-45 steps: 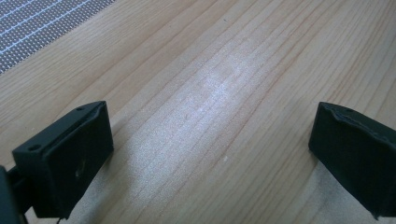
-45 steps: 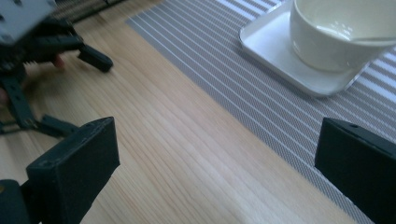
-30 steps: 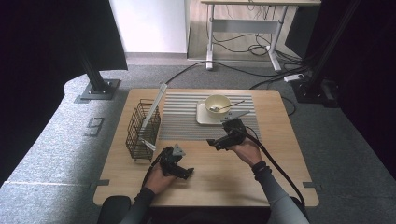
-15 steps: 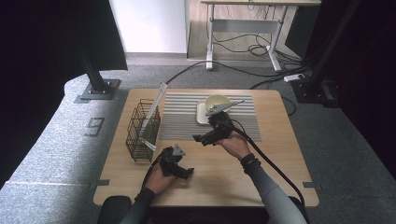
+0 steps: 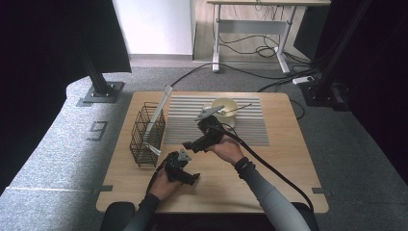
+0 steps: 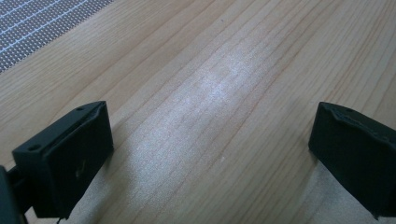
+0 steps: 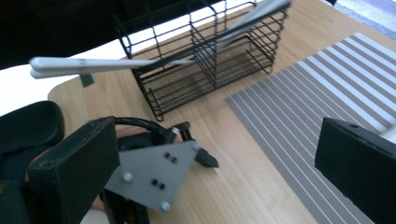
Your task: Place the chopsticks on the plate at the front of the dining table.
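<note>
The right claw (image 5: pixel 192 143) has come back from the cream round bowl (image 5: pixel 224 107) toward the black wire basket (image 5: pixel 146 134), its jaws wide apart and empty, so probably it goes for the grey flat utensils (image 7: pixel 112 64) leaning there. The left claw (image 5: pixel 190 178) rests low over the wooden bench (image 5: pixel 284 159), open too. The right gripper view shows the utensils crossing the basket's rim; the high view shows the bowl on the striped mat (image 5: pixel 250 126).
</note>
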### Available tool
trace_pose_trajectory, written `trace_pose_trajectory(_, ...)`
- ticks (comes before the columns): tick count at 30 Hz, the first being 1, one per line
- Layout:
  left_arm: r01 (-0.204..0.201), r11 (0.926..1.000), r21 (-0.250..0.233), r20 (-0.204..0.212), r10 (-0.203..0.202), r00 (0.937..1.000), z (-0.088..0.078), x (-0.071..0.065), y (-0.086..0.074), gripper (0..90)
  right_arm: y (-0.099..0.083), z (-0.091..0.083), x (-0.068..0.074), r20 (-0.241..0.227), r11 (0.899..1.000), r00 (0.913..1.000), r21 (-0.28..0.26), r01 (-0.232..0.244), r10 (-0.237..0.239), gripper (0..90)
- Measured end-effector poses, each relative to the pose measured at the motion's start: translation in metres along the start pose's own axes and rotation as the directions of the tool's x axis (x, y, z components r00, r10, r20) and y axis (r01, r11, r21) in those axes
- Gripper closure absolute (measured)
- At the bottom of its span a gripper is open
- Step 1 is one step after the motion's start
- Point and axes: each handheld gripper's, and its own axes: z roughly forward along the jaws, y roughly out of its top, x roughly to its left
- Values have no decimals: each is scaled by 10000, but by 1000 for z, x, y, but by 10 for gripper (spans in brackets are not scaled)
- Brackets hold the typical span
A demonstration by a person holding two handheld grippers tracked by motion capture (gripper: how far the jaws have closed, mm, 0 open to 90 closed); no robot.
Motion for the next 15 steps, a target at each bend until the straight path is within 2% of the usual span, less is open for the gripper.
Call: trace_pose_trajectory(15, -3, 10000, -12, 2, 3, 10000, 0, 0, 0, 0, 15, 34, 34, -375, 9965, 9968, 438, 716, -700, 5)
